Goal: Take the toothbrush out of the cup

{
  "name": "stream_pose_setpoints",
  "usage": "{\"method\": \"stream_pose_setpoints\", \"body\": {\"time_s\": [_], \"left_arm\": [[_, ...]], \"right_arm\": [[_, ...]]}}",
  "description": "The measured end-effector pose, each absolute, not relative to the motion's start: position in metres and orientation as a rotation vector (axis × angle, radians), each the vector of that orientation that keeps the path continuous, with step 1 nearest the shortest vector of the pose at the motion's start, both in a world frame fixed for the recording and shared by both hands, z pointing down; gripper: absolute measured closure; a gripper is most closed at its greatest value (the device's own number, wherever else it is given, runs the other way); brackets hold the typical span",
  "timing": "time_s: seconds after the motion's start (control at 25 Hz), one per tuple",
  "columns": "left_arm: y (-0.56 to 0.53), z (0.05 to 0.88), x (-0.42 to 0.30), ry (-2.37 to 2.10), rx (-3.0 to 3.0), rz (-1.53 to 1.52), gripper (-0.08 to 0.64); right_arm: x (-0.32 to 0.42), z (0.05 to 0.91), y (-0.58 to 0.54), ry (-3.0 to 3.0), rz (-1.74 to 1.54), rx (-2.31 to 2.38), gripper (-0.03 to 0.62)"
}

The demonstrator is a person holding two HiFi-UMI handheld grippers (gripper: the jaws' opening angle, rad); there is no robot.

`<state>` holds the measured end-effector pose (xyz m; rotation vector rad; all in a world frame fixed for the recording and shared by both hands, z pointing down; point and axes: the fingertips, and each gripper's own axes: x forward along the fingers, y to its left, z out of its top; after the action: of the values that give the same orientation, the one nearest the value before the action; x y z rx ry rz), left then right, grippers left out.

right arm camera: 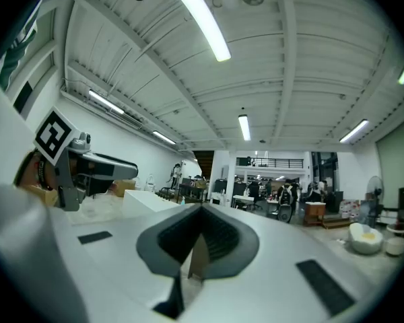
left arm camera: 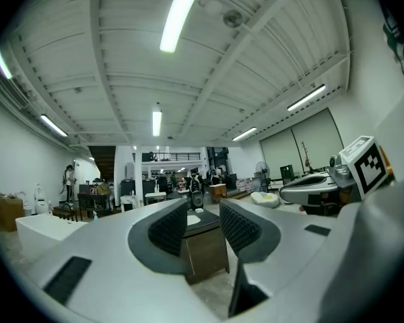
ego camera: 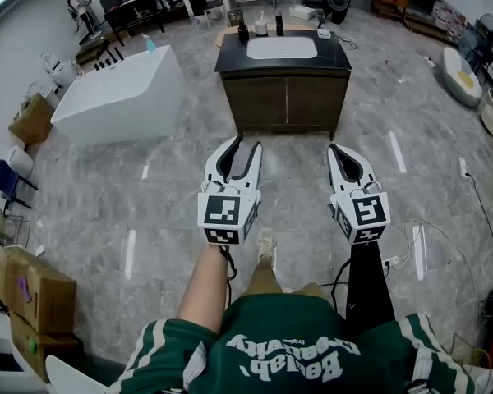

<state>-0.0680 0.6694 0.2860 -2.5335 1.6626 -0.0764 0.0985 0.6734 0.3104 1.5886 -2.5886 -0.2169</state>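
Our left tool (ego camera: 246,143) gapes, right tool (ego camera: 334,148) is closed, both empty; with the desk (ego camera: 333,54) far at twelve o'clock, we could misjudge the reach.

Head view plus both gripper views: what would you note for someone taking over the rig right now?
Left hand-held gripper: open, empty, held level.
Right hand-held gripper: shut, empty, level.
Things: small items stand on the vanity counter behind the basin, well ahead of both grippers; too small to tell cup or toothbrush.
Done: nothing yet.
Left: walk up, find the cup, pull the toothbrush out.
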Motion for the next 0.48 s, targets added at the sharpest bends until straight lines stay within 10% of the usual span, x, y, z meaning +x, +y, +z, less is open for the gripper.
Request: {"method": "stream_pose_setpoints", "body": {"time_s": [0.48], "left_arm": [[0.515, 0.290, -0.100, 1.656, -2.508, -0.074, 0.402]], "right_arm": [[0.068, 0.311, 0.523, -2.596, -0.217, 1.610, 0.589]]}}
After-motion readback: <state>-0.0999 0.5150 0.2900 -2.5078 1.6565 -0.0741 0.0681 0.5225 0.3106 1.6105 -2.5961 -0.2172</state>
